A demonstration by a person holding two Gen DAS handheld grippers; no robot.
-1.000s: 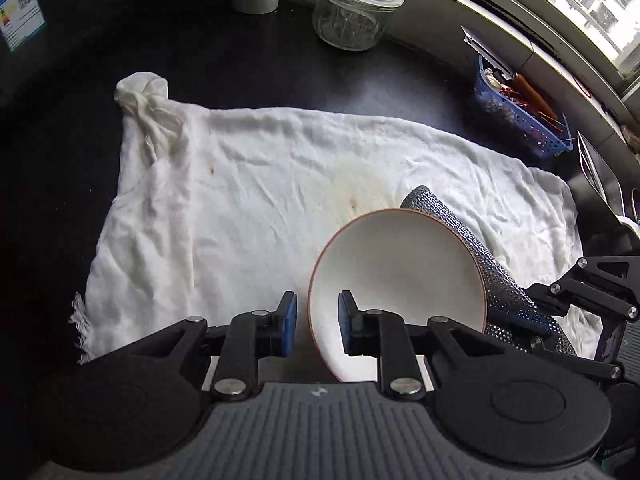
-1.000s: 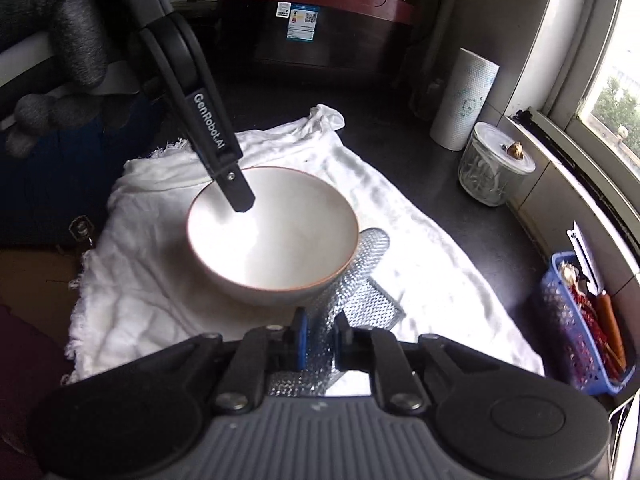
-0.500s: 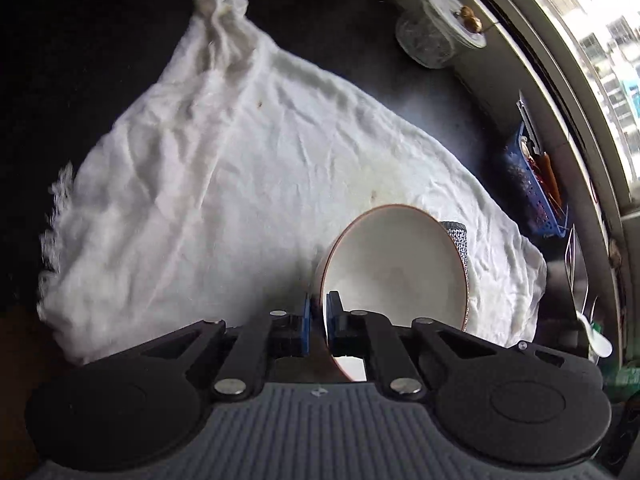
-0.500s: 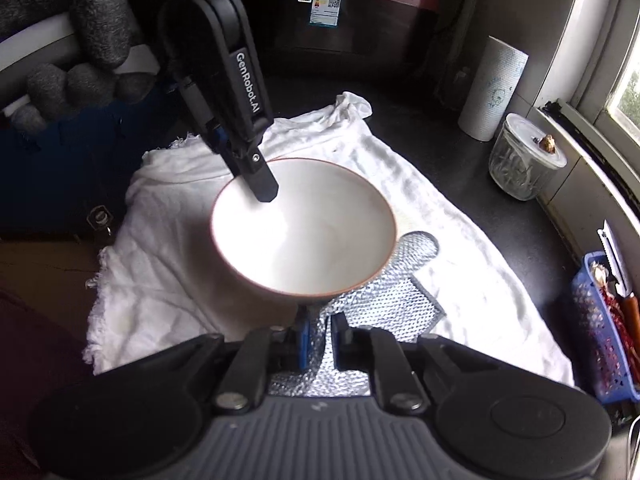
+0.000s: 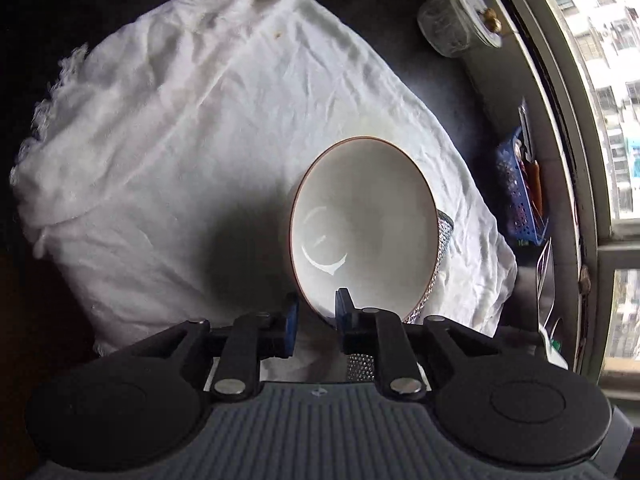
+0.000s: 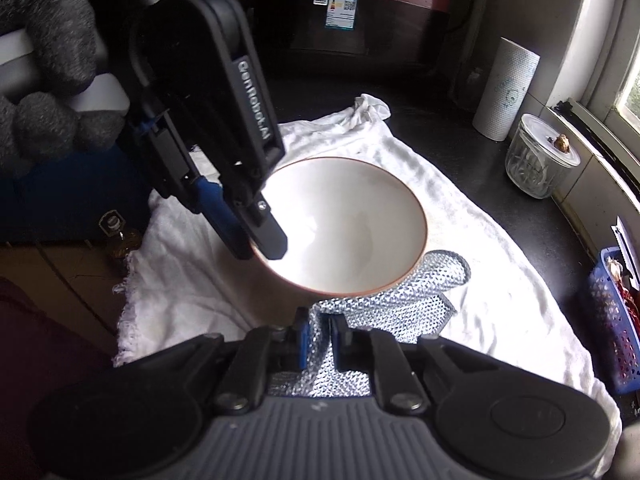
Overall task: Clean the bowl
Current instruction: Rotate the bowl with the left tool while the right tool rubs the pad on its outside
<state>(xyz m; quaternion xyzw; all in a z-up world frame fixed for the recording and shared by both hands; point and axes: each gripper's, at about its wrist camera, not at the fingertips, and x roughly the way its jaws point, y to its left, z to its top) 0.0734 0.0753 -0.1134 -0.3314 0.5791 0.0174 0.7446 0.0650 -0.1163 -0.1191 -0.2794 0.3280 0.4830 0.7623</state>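
Two claws are at work, and the change is on your left. Half a second ago your left claw was pinched tight on the near rim of the bowl; its jaws have just been opening, and now they stand apart with the rim between them, the inner pad against the inside wall and a visible gap on the outer side. The bowl sits tilted on the white cloth that covers the dark worktop, its mouth turned toward your left camera, leaning on the mesh scrubber. So your hold on the bowl looks loosened, probably to re-grip at a new angle; clamp again before you scrub, or it may tip. To the right, your right claw is unchanged: pressed together on the scrubber, just under the bowl's near edge and not yet inside it.
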